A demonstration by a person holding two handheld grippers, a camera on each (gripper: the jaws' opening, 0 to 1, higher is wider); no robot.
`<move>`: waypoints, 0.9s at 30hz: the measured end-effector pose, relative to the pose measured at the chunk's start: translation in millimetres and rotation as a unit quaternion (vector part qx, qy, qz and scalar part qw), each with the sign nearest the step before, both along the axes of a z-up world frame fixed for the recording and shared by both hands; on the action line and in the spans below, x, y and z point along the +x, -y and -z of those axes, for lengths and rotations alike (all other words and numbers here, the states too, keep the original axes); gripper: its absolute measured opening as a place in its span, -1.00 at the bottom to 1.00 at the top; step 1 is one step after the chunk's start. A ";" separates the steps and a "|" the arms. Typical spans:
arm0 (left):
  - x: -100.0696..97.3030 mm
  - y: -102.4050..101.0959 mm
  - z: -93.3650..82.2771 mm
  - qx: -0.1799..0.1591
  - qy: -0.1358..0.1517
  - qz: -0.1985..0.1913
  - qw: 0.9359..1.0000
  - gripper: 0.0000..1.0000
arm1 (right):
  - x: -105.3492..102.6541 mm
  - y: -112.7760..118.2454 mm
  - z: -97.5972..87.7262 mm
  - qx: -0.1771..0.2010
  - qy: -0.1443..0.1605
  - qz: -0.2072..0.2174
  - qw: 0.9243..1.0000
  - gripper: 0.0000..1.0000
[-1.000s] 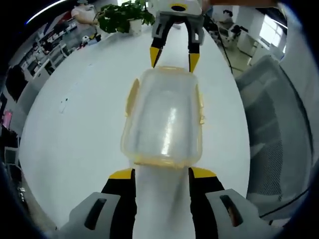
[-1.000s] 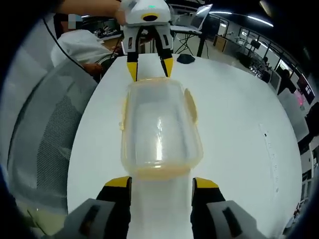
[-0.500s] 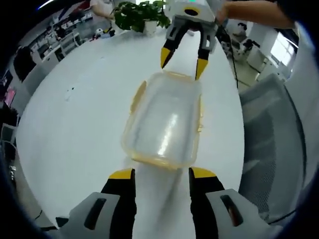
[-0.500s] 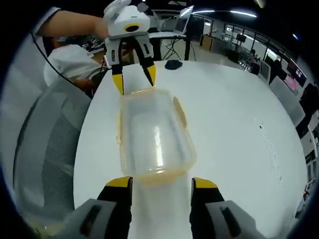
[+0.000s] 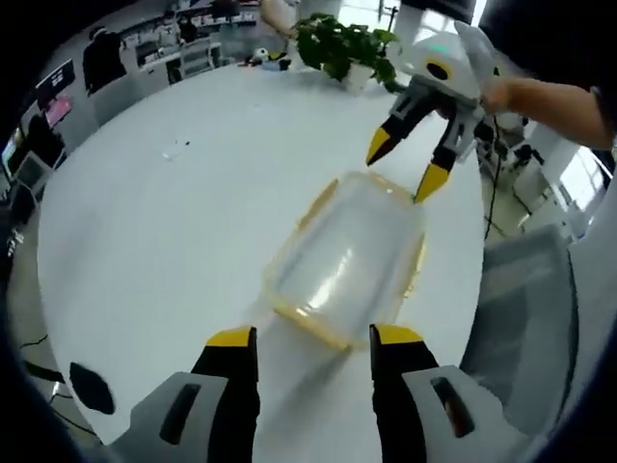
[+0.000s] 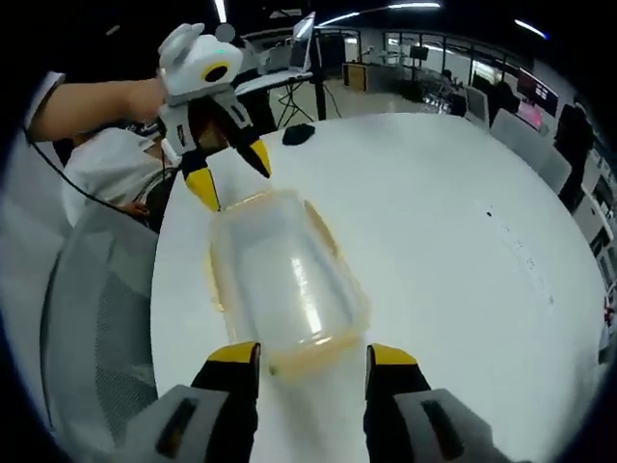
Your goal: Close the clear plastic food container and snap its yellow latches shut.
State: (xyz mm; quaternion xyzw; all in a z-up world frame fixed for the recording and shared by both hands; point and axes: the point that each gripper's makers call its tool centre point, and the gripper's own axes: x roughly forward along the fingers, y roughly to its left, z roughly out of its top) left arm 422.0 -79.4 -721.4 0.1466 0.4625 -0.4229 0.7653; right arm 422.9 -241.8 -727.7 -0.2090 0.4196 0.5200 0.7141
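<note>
Container: the clear plastic food container (image 5: 349, 257) lies on the white round counter (image 5: 164, 231), its lid down over the tub as far as I can tell. In my left gripper view it sits slanted; in my right gripper view (image 6: 281, 278) it also runs at an angle.
Latches: I see yellow latches (image 5: 302, 208) along the container's long sides and a yellow edge at each short end; I cannot tell whether any is snapped down.
Left gripper: my left gripper (image 5: 313, 340) hangs just short of one short end of the container, its yellow-tipped jaws spread apart and holding nothing. In my right gripper view it (image 6: 227, 173) comes in from the upper left at the container's far end, a hand (image 6: 145, 99) behind it, jaws parted.
Right gripper: my right gripper (image 6: 312, 354) sits at the opposite short end, jaws released and wide; the container's near edge lies just between and ahead of the tips. In my left gripper view it (image 5: 405, 166) stands just above the container's far end, tilted, jaws apart, a hand (image 5: 501, 93) holding it.
Beyond the container: a potted plant (image 5: 344, 46) stands at the counter's far edge past the right gripper; a mesh office chair (image 6: 92, 328) stands beside the counter's edge nearest the container; a small dark object (image 6: 299, 134) lies on the counter past the left gripper.
</note>
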 end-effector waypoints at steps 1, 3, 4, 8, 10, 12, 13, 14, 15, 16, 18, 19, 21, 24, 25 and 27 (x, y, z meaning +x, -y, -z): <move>-0.5 1.8 -0.5 -0.006 -0.004 -0.005 1.000 -0.12 | 0.0 -1.0 -0.5 0.003 -0.003 0.009 1.000 -0.19; -0.7 2.3 -0.8 -0.008 -0.009 -0.021 1.000 -0.12 | -0.9 -3.0 -1.3 0.009 -0.008 0.022 1.000 -0.22; -0.7 2.9 -0.6 -0.010 -0.011 -0.026 1.000 -0.12 | -1.4 -4.1 -1.4 0.013 -0.014 0.032 0.999 -0.22; -1.9 3.9 0.9 -0.009 -0.027 -0.059 0.998 -0.11 | -1.7 -7.5 -1.2 0.023 -0.022 0.051 0.998 -0.24; -2.8 8.0 -2.1 -0.012 -0.025 -0.059 0.998 -0.11 | -2.1 -7.5 -0.4 0.026 -0.027 0.068 0.997 -0.23; -2.4 8.6 -1.1 -0.013 -0.027 -0.067 0.997 -0.10 | -0.7 -8.0 1.2 0.032 -0.030 0.078 0.996 -0.22; -2.9 8.8 -0.2 -0.012 -0.028 -0.069 0.997 -0.11 | -0.8 -7.8 1.2 0.031 -0.031 0.080 0.996 -0.22; -4.1 8.4 1.7 -0.009 -0.032 -0.073 0.997 -0.11 | -1.1 -7.2 1.7 0.031 -0.033 0.083 0.996 -0.22; -4.7 8.9 2.3 -0.008 -0.032 -0.072 0.997 -0.11 | -0.8 -6.8 2.3 0.032 -0.036 0.087 0.995 -0.24; -4.8 8.5 3.5 -0.007 -0.034 -0.074 0.997 -0.11 | -1.1 -5.7 3.3 0.031 -0.040 0.092 0.995 -0.26; -4.7 8.0 4.6 -0.006 -0.036 -0.079 0.996 -0.12 | -0.9 -4.5 3.9 0.030 -0.041 0.098 0.994 -0.27; -4.4 8.2 5.0 -0.008 -0.038 -0.084 0.996 -0.12 | -0.9 -4.4 4.4 0.033 -0.045 0.105 0.993 -0.27; -3.8 8.1 6.3 -0.010 -0.042 -0.092 0.995 -0.12 | -0.6 -3.7 5.6 0.033 -0.051 0.115 0.992 -0.26; -3.7 7.7 8.5 -0.011 -0.047 -0.103 0.994 -0.13 | -0.6 -3.8 6.8 0.032 -0.055 0.124 0.990 -0.26; -3.8 7.3 9.8 -0.011 -0.050 -0.109 0.993 -0.14 | -0.8 -5.1 6.7 0.036 -0.060 0.131 0.989 -0.26; -3.1 9.2 9.0 -0.025 -0.055 -0.126 0.990 -0.16 | -0.4 -5.8 6.6 0.038 -0.065 0.139 0.988 -0.28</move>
